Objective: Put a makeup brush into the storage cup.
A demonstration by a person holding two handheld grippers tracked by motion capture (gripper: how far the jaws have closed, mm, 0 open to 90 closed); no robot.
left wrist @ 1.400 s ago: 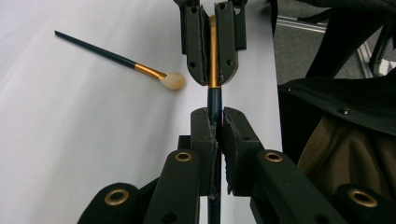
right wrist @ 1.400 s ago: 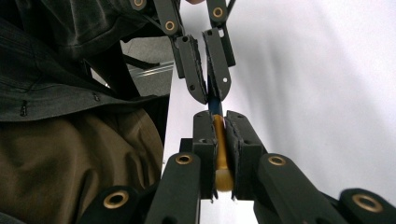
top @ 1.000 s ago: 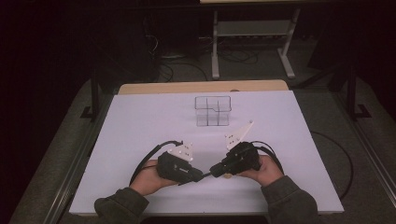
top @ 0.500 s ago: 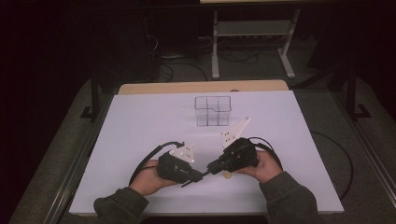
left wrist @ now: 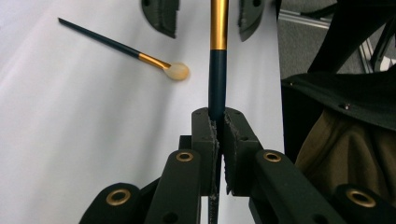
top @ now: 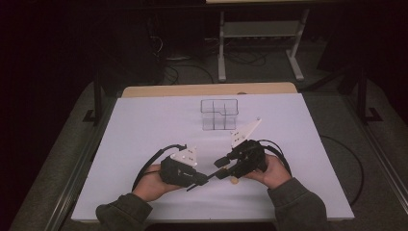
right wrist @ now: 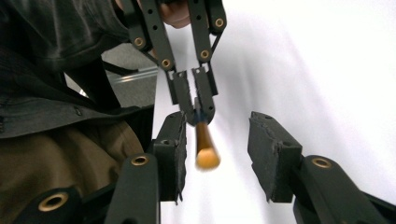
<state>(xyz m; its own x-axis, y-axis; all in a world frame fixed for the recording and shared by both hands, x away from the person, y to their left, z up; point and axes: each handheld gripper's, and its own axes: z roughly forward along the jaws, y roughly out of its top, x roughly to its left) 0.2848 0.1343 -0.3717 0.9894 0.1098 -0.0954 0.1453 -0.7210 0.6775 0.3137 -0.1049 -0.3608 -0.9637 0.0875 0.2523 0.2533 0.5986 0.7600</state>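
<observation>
The left tool (left wrist: 217,122) is clenched on the dark blue handle of a slim makeup brush with a gold ferrule (left wrist: 218,56), which sticks straight out from between its black pads (left wrist: 236,140). The brush is held low over the white worktop (top: 144,125), near the person's edge of it. In the right gripper view the brush's tan tip (right wrist: 207,156) sits blurred in the gap between the right tool's (right wrist: 219,156) jaws, close to one pad but not pressed by either. Those jaws have just been opening and now stand released, apart on either side of the brush. In the high view the two tools face each other, the left tool (top: 204,180) and the right tool (top: 222,168) nearly meeting nose to nose. A second brush of the same kind, dark-handled with a gold ferrule and pale round tip (left wrist: 135,52), lies flat on the worktop just beside them. A small clear plastic organiser with compartments (top: 220,114) stands farther back, well apart from both hands.
</observation>
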